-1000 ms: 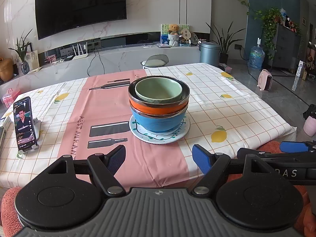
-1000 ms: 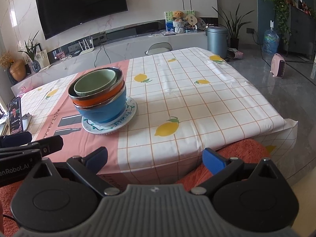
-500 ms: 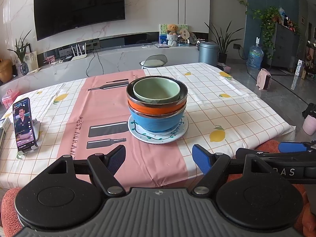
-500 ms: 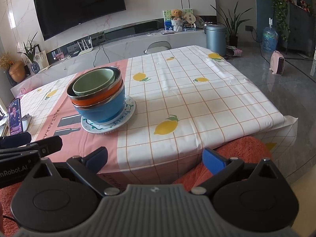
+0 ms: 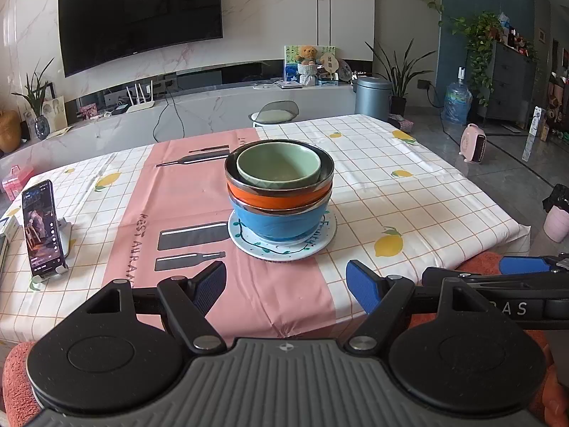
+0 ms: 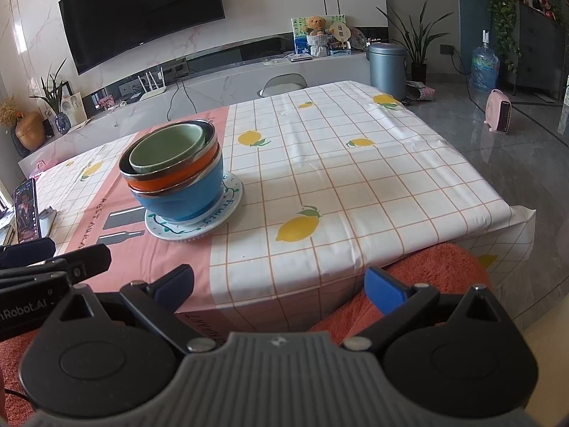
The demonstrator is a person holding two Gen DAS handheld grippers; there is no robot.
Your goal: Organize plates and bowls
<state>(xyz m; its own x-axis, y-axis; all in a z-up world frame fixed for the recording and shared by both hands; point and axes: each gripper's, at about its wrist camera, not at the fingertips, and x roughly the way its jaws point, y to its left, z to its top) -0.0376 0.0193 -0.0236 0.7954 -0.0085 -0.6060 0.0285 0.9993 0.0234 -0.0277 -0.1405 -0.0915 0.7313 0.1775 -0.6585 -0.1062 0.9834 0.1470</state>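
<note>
Only the rims and outer bands of the lower bowls are showing: a green bowl (image 5: 279,170) is sitting inside an orange bowl (image 5: 281,201), which is nesting in a blue bowl (image 5: 281,224) on a white plate (image 5: 320,240) whose middle is hidden. The stack is standing on the table (image 5: 426,210), well ahead of the left gripper (image 5: 286,284) and ahead-left of the right gripper (image 6: 281,283). Both grippers are hovering near the table's front edge, jaws spread wide, gripping nothing. A phone (image 5: 41,227) is leaning on a stand far left.
</note>
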